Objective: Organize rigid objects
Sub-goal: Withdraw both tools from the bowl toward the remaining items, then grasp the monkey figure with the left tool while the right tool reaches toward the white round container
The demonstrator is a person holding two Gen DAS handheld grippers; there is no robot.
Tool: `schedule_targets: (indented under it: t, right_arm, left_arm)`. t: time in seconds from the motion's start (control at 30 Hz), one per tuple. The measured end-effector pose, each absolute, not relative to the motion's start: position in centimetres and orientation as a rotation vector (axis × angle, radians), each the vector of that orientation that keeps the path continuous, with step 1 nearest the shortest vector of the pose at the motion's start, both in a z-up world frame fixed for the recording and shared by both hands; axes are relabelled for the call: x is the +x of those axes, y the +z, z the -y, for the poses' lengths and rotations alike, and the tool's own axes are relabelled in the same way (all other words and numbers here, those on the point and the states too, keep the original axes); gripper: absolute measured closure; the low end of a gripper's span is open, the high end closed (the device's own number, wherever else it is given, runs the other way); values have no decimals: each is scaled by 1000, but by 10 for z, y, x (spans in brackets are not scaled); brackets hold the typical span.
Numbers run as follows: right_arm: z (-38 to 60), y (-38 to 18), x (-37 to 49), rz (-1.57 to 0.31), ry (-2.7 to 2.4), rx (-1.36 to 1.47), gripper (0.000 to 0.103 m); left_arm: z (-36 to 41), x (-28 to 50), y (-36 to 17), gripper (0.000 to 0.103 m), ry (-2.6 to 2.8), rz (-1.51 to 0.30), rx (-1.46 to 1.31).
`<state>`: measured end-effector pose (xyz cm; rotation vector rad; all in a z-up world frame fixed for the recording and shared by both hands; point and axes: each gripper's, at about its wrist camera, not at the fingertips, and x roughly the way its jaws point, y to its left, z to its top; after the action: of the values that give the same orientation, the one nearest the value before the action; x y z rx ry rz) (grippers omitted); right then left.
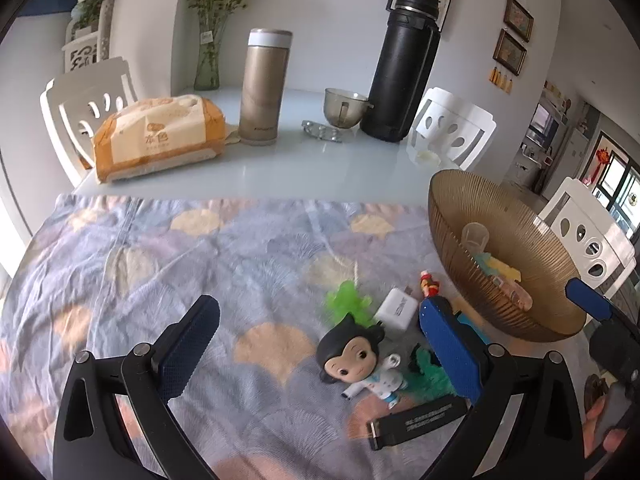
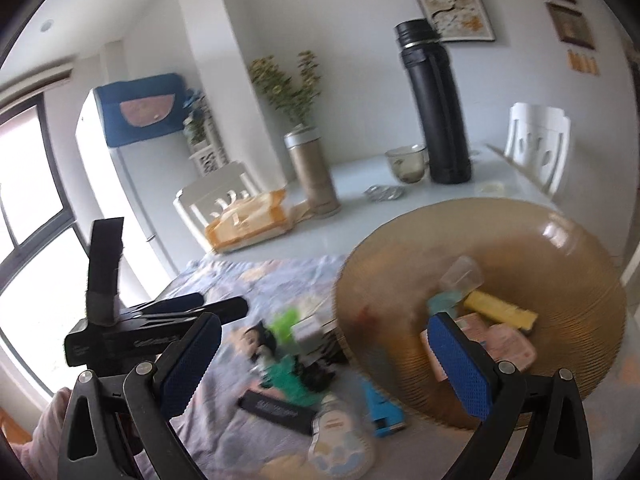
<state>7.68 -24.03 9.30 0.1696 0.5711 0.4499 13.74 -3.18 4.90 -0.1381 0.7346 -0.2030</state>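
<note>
I am holding my left gripper (image 1: 316, 344) low over the patterned cloth (image 1: 160, 280) on the desk (image 1: 280, 160), its jaws spread wide and gripping nothing. Between them a big-headed toy figure (image 1: 360, 360) is lying on the cloth, touching neither jaw. Just beyond it are sitting a white charger (image 1: 396, 310) and a light green plastic piece (image 1: 346, 300); a dark green piece (image 1: 430, 374) and a black strap (image 1: 416, 420) are lying by the right-hand jaw.

I am holding my right gripper (image 2: 324, 360) at the near rim of the ribbed amber bowl (image 2: 400, 280), jaws also spread wide and empty. Its view is blurred, but inside the bowl I am seeing a yellow block (image 2: 500, 310), a pink item (image 2: 508, 344) and a clear cup (image 2: 464, 274). On the cloth just beside the bowl are lying a blue object (image 2: 384, 410) and a pale flat figure-shaped piece (image 2: 340, 444).
</note>
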Motion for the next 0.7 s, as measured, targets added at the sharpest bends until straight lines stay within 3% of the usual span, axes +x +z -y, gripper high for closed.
schedule_targets:
  t: [0.7]
  right_arm:
    - [201,72,69,-650,505,48,0]
  left_arm:
    - [21,134,24,2,-233,-785,-196]
